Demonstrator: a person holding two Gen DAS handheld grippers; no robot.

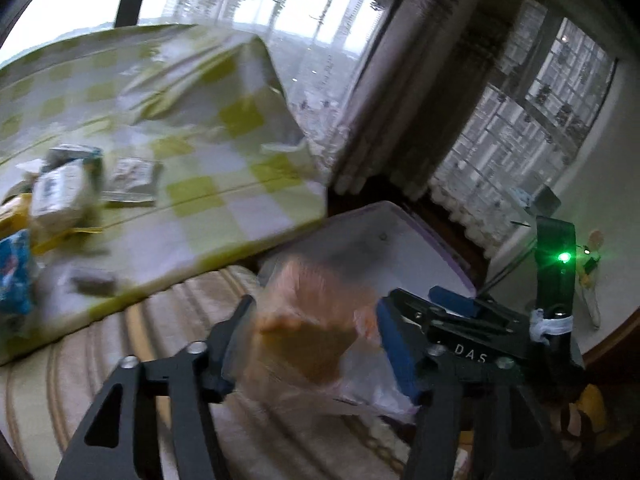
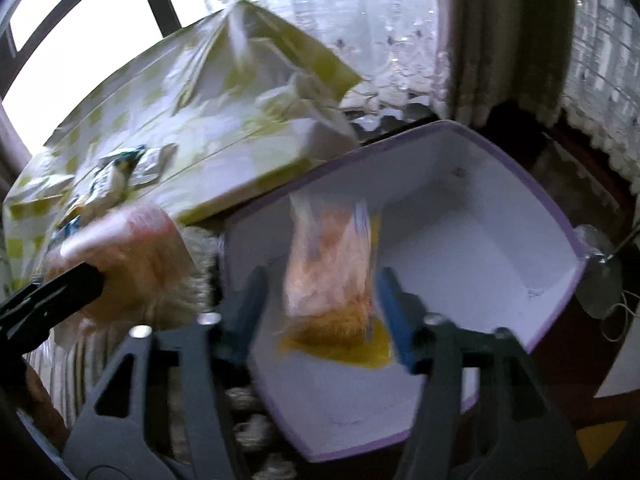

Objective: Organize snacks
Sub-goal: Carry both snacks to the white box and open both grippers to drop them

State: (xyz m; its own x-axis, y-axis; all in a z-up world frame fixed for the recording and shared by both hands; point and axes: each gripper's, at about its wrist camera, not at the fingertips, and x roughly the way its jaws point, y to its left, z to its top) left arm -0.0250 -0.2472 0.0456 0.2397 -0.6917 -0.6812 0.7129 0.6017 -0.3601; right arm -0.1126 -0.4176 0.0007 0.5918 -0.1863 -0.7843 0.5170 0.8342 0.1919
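Observation:
My left gripper (image 1: 316,320) is shut on a clear bag of orange-brown snacks (image 1: 304,332), held over the ribbed cushion beside the white bin with a purple rim (image 1: 424,248). In the right wrist view the same bag (image 2: 132,256) shows at the left in the left gripper. My right gripper (image 2: 324,280) is over the bin (image 2: 480,216), its jaws wide apart, with a second orange snack bag (image 2: 332,272) blurred between them; whether they touch it I cannot tell. Several more snack packs (image 1: 60,192) lie on the yellow-checked cloth (image 1: 224,184).
The checked cloth (image 2: 224,120) covers a raised surface left of the bin. A beige ribbed cushion (image 1: 120,360) lies below. Curtains and windows stand behind. The right gripper (image 1: 452,308) shows in the left wrist view by the bin.

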